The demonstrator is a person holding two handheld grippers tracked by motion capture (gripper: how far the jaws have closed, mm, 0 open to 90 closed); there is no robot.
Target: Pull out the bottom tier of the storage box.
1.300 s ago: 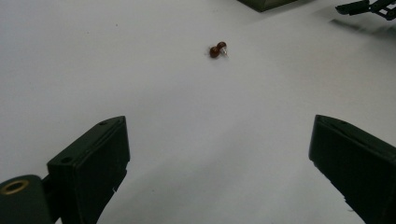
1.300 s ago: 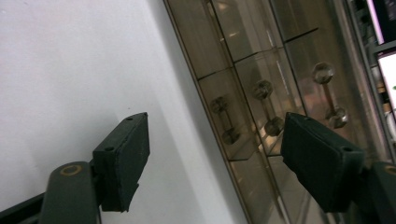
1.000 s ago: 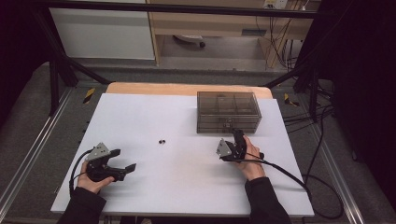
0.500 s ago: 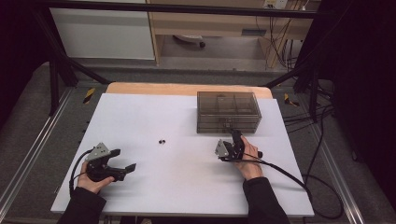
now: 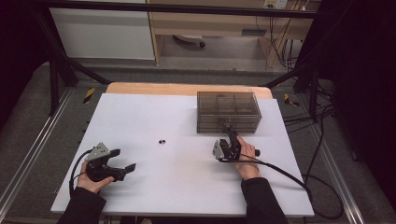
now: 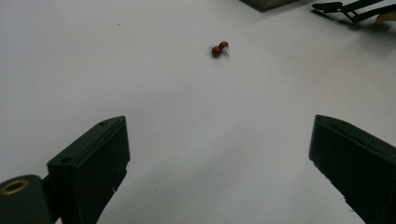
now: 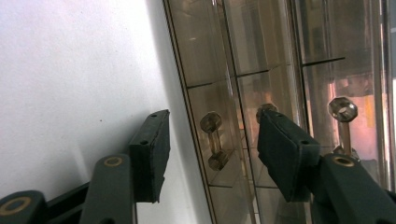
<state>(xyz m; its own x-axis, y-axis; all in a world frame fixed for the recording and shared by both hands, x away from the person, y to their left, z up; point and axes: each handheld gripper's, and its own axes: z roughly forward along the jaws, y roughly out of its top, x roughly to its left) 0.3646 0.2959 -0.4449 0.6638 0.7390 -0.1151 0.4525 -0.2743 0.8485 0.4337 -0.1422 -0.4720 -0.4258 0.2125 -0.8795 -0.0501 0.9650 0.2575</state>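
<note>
A smoky transparent drawer box [image 5: 229, 109] stands at the table's back right. My right gripper [image 5: 229, 134] points at its front. In the right gripper view the gripper [image 7: 212, 128] has a small drawer handle [image 7: 215, 144] between its fingertips. The jaws have just been closing, but the pads stand apart from the handle on both sides. A tiny brown object [image 5: 162, 141] lies mid-table, and is a pair of reddish beads [image 6: 219, 49] in the left gripper view. My left gripper [image 5: 123, 160] rests at the front left, open and empty, aimed toward the beads.
A second handle [image 7: 343, 122] sits on the neighbouring drawer to the right. A white sheet [image 5: 154, 116] covers the table, with a wooden strip [image 5: 154, 88] at the back. The right gripper's cable [image 5: 289, 175] trails off the right edge.
The right gripper has edged slightly closer to the box front and its jaws have narrowed. The left hand has stayed still.
</note>
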